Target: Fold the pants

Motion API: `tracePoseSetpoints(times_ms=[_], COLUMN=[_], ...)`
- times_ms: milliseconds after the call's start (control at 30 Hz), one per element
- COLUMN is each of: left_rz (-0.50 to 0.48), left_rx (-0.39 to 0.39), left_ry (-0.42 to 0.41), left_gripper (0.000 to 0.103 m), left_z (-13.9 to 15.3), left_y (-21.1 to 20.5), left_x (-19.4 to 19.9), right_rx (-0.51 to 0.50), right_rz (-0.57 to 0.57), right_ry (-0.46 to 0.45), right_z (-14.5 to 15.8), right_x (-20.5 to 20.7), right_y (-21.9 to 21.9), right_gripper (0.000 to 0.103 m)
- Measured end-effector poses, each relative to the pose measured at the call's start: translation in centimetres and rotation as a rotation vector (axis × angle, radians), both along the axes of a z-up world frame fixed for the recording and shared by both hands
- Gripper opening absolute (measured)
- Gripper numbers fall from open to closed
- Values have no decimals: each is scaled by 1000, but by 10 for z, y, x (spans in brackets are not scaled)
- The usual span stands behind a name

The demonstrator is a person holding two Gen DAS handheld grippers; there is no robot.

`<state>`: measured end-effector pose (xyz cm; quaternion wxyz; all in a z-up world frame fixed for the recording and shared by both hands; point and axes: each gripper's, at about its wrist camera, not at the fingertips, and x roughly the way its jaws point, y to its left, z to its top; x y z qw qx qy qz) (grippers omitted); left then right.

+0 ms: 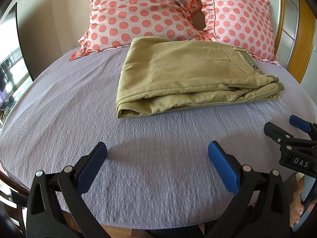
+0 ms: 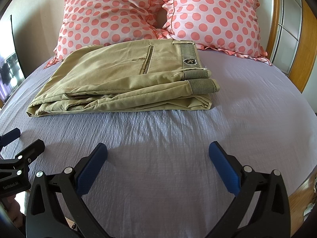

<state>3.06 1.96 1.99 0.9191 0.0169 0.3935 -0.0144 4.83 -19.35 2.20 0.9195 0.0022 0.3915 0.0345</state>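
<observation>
The khaki pants (image 2: 122,81) lie folded in a flat stack on the lavender bedspread (image 2: 168,138), well ahead of both grippers and touching neither, with two pink polka-dot pillows (image 2: 111,17) just behind. The left gripper (image 1: 157,158) and right gripper (image 2: 158,158) hover over bare bedspread, jaws wide apart and holding nothing. The right gripper's body reads "DAS"; the left's reads "GenRobot.AI".
</observation>
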Motion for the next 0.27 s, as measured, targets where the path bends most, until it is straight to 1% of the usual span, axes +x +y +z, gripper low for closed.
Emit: tracePoseSetpoints(times_ms=[267], left_rz=[1], left_rx=[1], left_ry=[3], left_gripper=[101], left_z=[0], left_y=[-1], left_x=[0], right_rx=[0], right_rz=[0], right_ry=[0], right_z=[0], right_x=[0], right_y=[0], right_gripper=[102])
